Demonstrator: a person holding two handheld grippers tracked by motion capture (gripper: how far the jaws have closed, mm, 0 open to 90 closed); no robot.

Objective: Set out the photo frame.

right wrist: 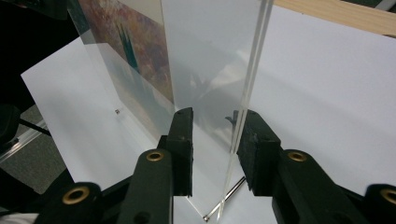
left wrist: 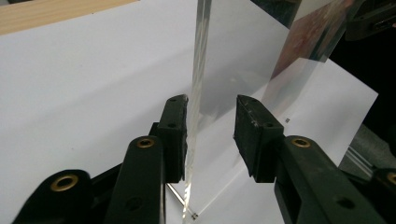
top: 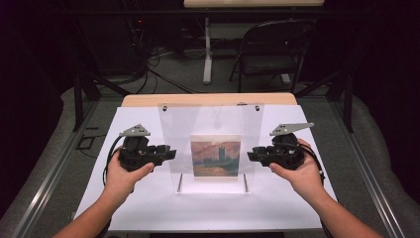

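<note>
High view: painting (top: 215,156) face-on; gripper views: jaws parted, straddling clear panel (left wrist: 198,84) edges.

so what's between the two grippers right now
In the high view, the clear acrylic frame with its painting print stands between the left gripper and right gripper; each gripper view shows a frame edge between open fingers.

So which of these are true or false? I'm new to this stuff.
1. A clear upright panel stands on the white sheet. True.
2. A painting print shows in the panel. True.
3. The left gripper is clamped shut on the panel. False: its jaws are open, the panel's edge between them.
4. The right gripper lies on the table unheld. False: a hand holds it.
5. A folding chair stands behind the table. True.
</note>
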